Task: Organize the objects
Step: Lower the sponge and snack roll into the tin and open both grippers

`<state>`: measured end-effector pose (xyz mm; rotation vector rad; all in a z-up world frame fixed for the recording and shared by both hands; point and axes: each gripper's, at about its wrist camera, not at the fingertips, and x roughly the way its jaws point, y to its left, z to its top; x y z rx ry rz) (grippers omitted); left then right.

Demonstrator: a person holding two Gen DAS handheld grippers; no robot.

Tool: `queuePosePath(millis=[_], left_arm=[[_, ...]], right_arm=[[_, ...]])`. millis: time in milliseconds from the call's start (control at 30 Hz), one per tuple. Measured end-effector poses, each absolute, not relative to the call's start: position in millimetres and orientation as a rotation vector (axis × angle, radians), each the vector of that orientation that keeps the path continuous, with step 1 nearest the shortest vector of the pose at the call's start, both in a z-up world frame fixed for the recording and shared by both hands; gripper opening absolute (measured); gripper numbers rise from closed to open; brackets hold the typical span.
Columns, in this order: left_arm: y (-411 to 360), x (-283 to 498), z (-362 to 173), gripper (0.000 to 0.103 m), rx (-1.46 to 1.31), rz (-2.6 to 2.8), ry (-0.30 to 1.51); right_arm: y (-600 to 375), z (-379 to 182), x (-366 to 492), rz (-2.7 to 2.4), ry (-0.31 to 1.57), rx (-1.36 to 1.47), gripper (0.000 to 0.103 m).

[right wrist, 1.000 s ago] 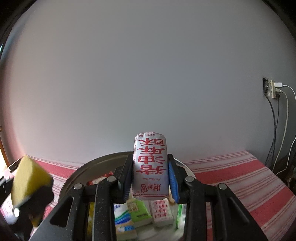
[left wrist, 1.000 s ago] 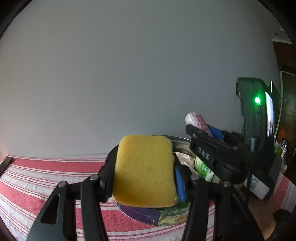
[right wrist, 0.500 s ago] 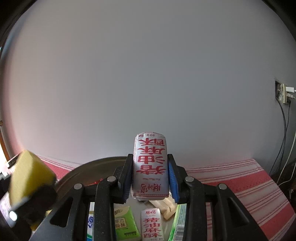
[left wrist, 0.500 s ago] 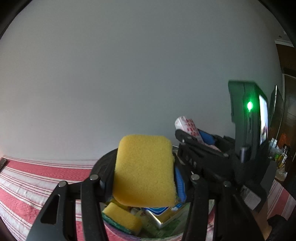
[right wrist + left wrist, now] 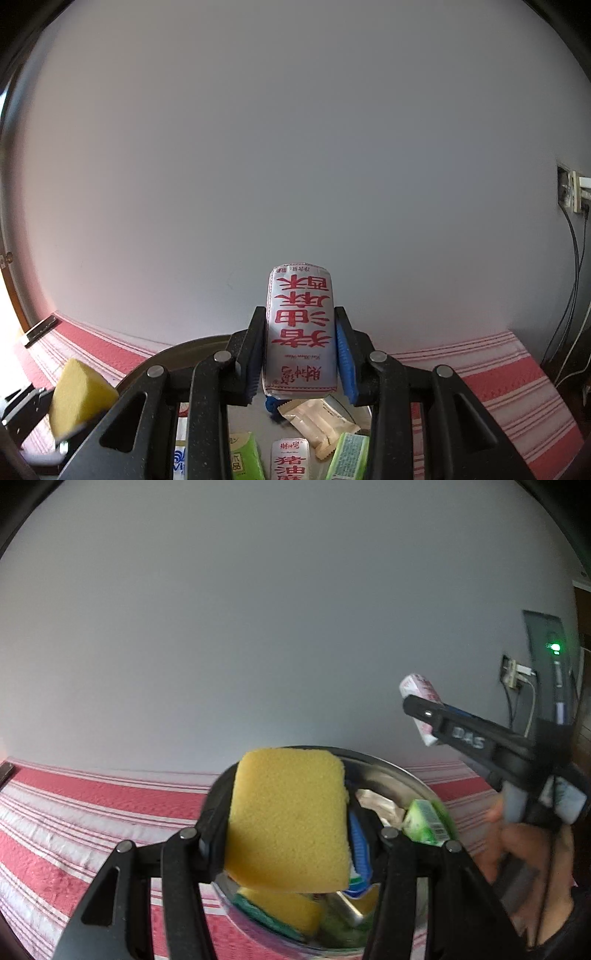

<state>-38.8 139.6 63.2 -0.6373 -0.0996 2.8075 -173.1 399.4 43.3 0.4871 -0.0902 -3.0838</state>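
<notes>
Left gripper (image 5: 291,834) clamps porous rectangular yellow sponge (image 5: 288,819).

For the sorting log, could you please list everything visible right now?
sponge: 1, yellow, in left claw.
second sponge: 1, yellow-green, in basin.
red-lettered packet: 1, white, in right claw.
basin: 1, metal, on cloth.
loose packets: several, green, white, beige, in basin.
cloth: 1, red-white striped.
wall socket: 1, right wall.
hand: 1, behind right claw.
</notes>
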Motion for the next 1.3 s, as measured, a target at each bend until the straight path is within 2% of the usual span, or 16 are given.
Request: queuePosePath(millis=[233, 333, 433, 767, 900, 1300], left_arm=[[159.2, -34.4, 52.1, 0.052, -0.718, 2.712, -0.039], [172.0, -30.8, 49.0, 0.052, -0.728, 2.697, 0.053], [174.9, -31.5, 42.9, 0.052, -0.770, 2.690, 0.065], [173.8, -33.3, 37.6, 0.052, -0.827, 2.723, 0.079], [207.0, -42.2, 39.7, 0.052, -0.824, 2.721, 0.109], [220.8, -45.7, 37.9, 0.052, -0.881, 2.730, 0.130]], right_arm=[[383.1, 36.1, -189.9, -2.973, -0.053, 0.651, 0.037], [383.0, 28.7, -198.6, -2.937, -0.119, 0.723, 0.037], [379.6, 19.6, -199.5, -2.902, -0.183, 0.800, 0.037], [376.6, -1.3, -208.4, -2.884, -0.209, 0.867, 0.037], [382.4, 10.4, -204.2, -2.893, -0.233, 0.840, 0.037], [388.3, 8.1, -207.3, -2.920, -0.244, 0.871, 0.037]])
